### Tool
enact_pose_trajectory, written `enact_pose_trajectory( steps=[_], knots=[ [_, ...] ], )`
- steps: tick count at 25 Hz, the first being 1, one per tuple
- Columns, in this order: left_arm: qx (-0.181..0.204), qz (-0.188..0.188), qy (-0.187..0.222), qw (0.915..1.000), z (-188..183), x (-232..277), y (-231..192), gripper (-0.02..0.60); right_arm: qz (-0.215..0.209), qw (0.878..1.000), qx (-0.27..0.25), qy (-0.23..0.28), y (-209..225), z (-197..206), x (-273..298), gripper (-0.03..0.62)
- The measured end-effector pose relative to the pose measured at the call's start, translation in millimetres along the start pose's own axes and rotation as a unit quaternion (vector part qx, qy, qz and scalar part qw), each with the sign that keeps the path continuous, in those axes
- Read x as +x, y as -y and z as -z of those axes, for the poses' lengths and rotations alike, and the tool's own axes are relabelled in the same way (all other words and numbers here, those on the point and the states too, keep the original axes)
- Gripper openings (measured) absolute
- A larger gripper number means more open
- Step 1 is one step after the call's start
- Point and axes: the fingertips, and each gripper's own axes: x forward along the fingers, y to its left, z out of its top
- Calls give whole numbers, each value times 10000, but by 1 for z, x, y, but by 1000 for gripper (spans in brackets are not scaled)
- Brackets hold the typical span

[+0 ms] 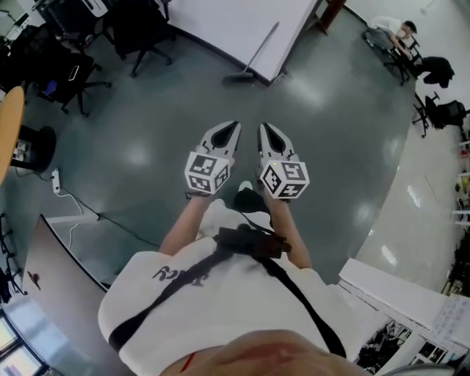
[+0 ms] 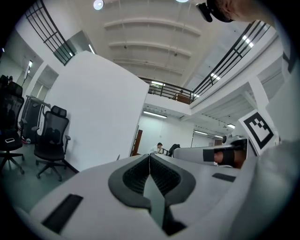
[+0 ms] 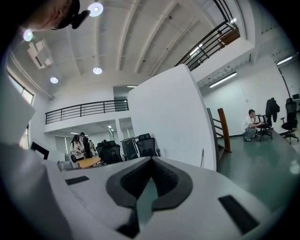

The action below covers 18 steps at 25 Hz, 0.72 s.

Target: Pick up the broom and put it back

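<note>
Your hands were hidden under the marker cubes in the head view; only your bare forearms showed behind them. The left claw (image 1: pixel 236 126) was closed, its ribbed dark pads meeting at the tips with nothing between them, as the left gripper view (image 2: pixel 149 156) made plain. The right claw (image 1: pixel 262 126) was closed and empty too, its pads pressed together in the right gripper view (image 3: pixel 151 160). Both pointed ahead, side by side, close but not touching.

The broom (image 1: pixel 255 53) stood well ahead of you, its thin straight handle leaning on the white panel (image 1: pixel 235 22) and its head down on the floor (image 1: pixel 323 132). The head was small and dark, and you could not tell bristles from frame at that range.

The floor was smooth and glossy grey-green, throwing back soft spots of ceiling light. The panel was flat, matt and white, cut off by the top edge of the head view. At the far left a round wooden bench (image 1: pixel 9 125) was mostly out of frame. Black mesh-backed office chairs (image 1: pixel 70 73) on star bases stood to the upper left, dim and hard to separate. A white power strip (image 1: pixel 56 181) lay on the floor near the left side, its cable trailing away. The smooth grey claw bodies filled the lower half of each gripper view, hiding the floor just ahead.
</note>
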Motion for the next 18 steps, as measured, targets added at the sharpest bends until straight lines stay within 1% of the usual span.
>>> enact_pose_trajectory(
  steps=[3,6,9,12,14,16,18],
  knots=[
    [12,-101,-107,9999,5,32,-17,12,-92,9998,164,-66,26,1,32,6],
    [49,-214,-183,9996,11,69,-38,12,-84,9996,267,-104,61,1,69,6],
    [104,-318,-217,9992,6,115,-53,12,-172,9996,243,-9,98,-19,102,6],
    [339,-283,-158,9989,-16,169,-55,12,-213,9993,226,229,141,-57,130,6],
    [517,-256,-115,9983,-28,201,-52,12,-215,9989,258,334,169,-73,143,6],
    [636,-298,-96,9975,-31,222,-47,12,-197,9985,381,327,195,-74,153,6],
    [671,-344,-122,9971,-25,238,-45,12,-116,9979,557,297,218,-66,163,6]
  ],
)
